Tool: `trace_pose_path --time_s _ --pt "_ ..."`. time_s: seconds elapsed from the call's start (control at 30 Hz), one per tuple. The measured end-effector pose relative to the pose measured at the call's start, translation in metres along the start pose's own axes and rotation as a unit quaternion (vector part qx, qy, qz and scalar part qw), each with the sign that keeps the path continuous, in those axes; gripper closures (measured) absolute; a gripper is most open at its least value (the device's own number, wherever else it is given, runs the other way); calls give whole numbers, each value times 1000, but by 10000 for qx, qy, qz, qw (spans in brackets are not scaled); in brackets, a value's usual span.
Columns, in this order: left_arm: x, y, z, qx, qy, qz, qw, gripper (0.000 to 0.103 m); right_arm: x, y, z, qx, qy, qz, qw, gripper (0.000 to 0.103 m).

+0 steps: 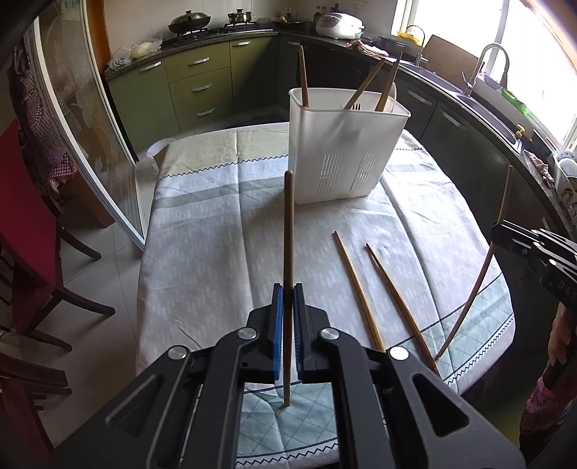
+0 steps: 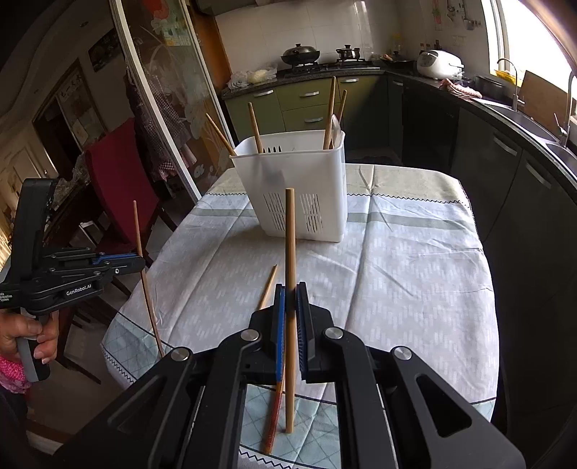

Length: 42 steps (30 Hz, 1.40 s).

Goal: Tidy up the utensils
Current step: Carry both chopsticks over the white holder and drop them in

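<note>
In the left wrist view, my left gripper (image 1: 287,290) is shut on a dark brown chopstick (image 1: 288,223) that stands nearly upright above the table's near edge. My right gripper (image 2: 290,290) is shut on a lighter wooden chopstick (image 2: 289,238), also upright. Each gripper shows in the other's view: the right gripper (image 1: 497,231) at the right edge, the left gripper (image 2: 141,261) at the left with a hand on its handle. A white slotted utensil holder (image 1: 346,151) (image 2: 299,187) stands at the far side of the table with several chopsticks in it. Two chopsticks (image 1: 357,288) (image 1: 400,306) lie on the cloth.
The table carries a pale patterned cloth (image 1: 216,234). A red chair (image 1: 25,234) stands to its left, beside a glass sliding door (image 1: 83,119). Dark counters with a sink and tap (image 1: 483,68) run along the right. A stove with pots (image 1: 189,21) is at the back.
</note>
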<state>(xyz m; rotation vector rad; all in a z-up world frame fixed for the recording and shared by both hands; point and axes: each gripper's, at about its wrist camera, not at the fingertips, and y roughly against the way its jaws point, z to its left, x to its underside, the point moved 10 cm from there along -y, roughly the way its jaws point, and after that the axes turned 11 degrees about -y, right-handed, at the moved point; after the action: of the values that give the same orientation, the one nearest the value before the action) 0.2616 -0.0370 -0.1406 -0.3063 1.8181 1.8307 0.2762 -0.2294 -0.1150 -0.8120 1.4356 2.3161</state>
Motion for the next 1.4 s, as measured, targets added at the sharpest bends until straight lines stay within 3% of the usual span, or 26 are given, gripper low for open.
trace_pose_path --time_s 1.03,1.4 --pt "-21 30 2 105 43 -540 9985 98 -16 25 21 -197 157 -273 9993 96" --pt "-60 66 -3 123 -95 -914 9957 98 -64 55 34 -379 206 -669 9968 96"
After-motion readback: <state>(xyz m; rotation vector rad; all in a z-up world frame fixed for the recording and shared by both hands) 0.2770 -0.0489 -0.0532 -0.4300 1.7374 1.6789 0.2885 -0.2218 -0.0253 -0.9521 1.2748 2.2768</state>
